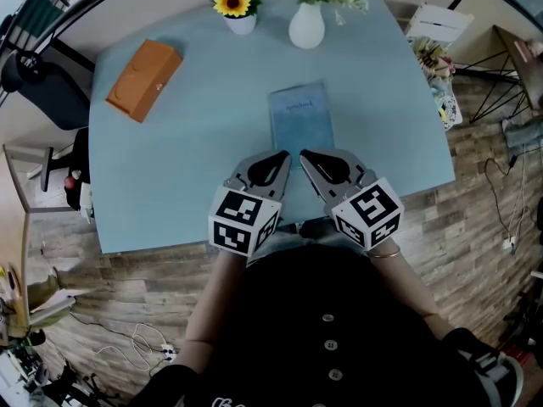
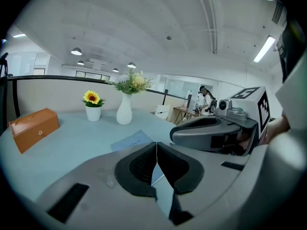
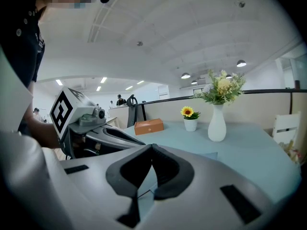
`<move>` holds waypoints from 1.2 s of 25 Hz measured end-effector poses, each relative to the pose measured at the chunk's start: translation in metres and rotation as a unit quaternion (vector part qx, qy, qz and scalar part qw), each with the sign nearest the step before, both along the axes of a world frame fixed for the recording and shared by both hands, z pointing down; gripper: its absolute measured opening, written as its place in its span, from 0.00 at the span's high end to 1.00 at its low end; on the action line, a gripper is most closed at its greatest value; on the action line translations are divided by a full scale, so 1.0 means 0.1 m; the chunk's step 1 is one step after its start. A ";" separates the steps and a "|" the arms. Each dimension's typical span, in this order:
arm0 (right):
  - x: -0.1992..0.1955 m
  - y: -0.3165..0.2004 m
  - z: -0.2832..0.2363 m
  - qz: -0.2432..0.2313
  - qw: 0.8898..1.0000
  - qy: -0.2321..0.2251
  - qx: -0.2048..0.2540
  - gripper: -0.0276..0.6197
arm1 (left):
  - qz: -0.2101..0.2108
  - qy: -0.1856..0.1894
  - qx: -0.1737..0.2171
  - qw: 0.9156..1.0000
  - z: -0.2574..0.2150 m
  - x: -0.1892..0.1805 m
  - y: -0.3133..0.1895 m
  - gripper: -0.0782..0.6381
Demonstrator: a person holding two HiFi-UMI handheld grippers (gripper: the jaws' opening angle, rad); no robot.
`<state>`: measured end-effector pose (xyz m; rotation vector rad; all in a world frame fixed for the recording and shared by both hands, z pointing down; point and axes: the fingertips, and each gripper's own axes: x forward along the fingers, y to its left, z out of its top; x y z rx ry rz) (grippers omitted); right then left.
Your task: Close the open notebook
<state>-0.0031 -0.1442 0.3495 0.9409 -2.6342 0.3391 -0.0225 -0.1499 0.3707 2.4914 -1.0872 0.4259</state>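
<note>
The notebook point(image 1: 301, 115) is lying flat near the middle of the table point(image 1: 170, 176), short of the vase point(image 1: 306, 25). Its cover is facing up, so the closing is looking already done rather than pending. Just short of its near edge, the left gripper point(image 1: 285, 155) and right gripper point(image 1: 304, 155) are hovering side by side, each with its jaws pressed together on nothing. The next move is probably calling only for drawing both grippers back without nudging the notebook.

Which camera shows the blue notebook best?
Head view: the notebook lies closed, whole cover seen from above. Left gripper view shows only its far part; right gripper view, a sliver.
</note>
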 end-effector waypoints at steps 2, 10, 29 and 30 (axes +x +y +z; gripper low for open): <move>0.01 0.01 0.00 0.000 1.000 0.000 -0.001 0.95 | 0.002 0.000 0.000 1.000 0.00 0.00 0.01 0.87; 0.00 -0.02 0.02 0.004 1.000 0.001 -0.003 0.95 | 0.009 -0.004 -0.001 1.000 0.03 0.02 0.00 0.87; 0.02 -0.02 0.00 0.009 1.000 0.005 0.003 0.95 | 0.006 -0.003 -0.001 1.000 0.05 -0.02 0.01 0.87; 0.02 -0.02 0.00 0.009 1.000 0.005 0.003 0.95 | 0.006 -0.003 -0.001 1.000 0.05 -0.02 0.00 0.87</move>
